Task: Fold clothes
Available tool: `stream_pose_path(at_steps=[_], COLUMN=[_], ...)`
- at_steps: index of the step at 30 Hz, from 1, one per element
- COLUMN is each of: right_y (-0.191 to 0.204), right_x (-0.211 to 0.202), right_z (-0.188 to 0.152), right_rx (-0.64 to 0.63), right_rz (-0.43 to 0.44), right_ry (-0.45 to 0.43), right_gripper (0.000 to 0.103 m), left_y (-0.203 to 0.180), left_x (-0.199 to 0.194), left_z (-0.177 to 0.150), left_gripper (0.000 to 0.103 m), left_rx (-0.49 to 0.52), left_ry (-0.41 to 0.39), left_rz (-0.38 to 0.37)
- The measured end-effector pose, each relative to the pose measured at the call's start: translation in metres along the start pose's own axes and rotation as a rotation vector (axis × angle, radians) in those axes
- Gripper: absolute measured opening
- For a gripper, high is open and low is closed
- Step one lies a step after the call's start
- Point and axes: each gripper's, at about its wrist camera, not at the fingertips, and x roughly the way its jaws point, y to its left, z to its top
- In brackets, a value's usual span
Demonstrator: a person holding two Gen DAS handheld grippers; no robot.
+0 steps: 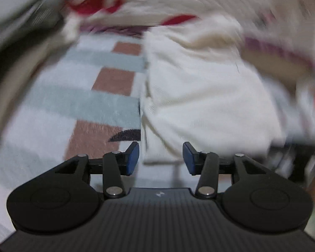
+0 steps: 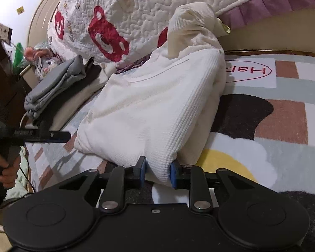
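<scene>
A cream-white waffle-knit garment (image 2: pixel 157 109) lies bunched on a patterned rug (image 2: pixel 283 115). My right gripper (image 2: pixel 158 173) is shut on the garment's near edge, with cloth pinched between its blue pads (image 2: pixel 173 175). In the blurred left wrist view, the same white garment (image 1: pixel 199 96) lies just ahead. My left gripper (image 1: pixel 160 158) is open and empty, with its blue pads (image 1: pixel 132 159) apart just short of the garment's near edge. The left gripper also shows in the right wrist view (image 2: pixel 52 135) at the far left, held by a hand.
A quilted white blanket with red bears (image 2: pixel 119 21) hangs behind the garment. Folded grey clothes (image 2: pixel 56 82) lie stacked at the left, near a plush toy (image 2: pixel 44 61). The rug (image 1: pixel 84 105) has brown, grey-blue and white blocks.
</scene>
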Motion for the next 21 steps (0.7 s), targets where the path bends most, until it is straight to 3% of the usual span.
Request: stream_pose_path(at_steps=[2, 4, 6, 7, 8, 11, 15, 17, 21], right_y=[0.003, 0.01, 0.023, 0.024, 0.026, 0.026, 0.018, 0.019, 0.019], right_x=[0.0, 0.004, 0.01, 0.01, 0.01, 0.001, -0.02, -0.026, -0.031], right_z=[0.0, 0.0, 0.0, 0.006, 0.012, 0.033, 0.065, 0.079, 0.092], right_rx=[-0.038, -0.13, -0.282, -0.286, -0.291, -0.252, -0.11, -0.073, -0.014], right_rz=[0.013, 0.003, -0.033, -0.028, -0.022, 0.015, 0.095, 0.121, 0.164], right_ry=[0.011, 0.028, 0.047, 0.056, 0.064, 0.043, -0.021, -0.027, -0.012], right_gripper=[0.04, 0.041, 0.041, 0.034, 0.018, 0.015, 0.015, 0.015, 0.015], left_y=[-0.021, -0.045, -0.056, -0.058, -0.06, -0.063, -0.085, -0.09, -0.094], left_x=[0.004, 0.014, 0.022, 0.022, 0.022, 0.021, 0.017, 0.021, 0.036], left_z=[-0.005, -0.011, -0.015, -0.01, -0.007, 0.002, -0.003, 0.0, 0.0], left_gripper=[0.053, 0.054, 0.056, 0.057, 0.057, 0.059, 0.066, 0.068, 0.064], left_rx=[0.224, 0.473, 0.592, 0.59, 0.579, 0.55, 0.67, 0.67, 0.757], left_ry=[0.021, 0.016, -0.005, -0.015, -0.023, -0.048, -0.103, -0.084, -0.098], left_rz=[0.044, 0.131, 0.173, 0.167, 0.163, 0.15, 0.16, 0.122, 0.254])
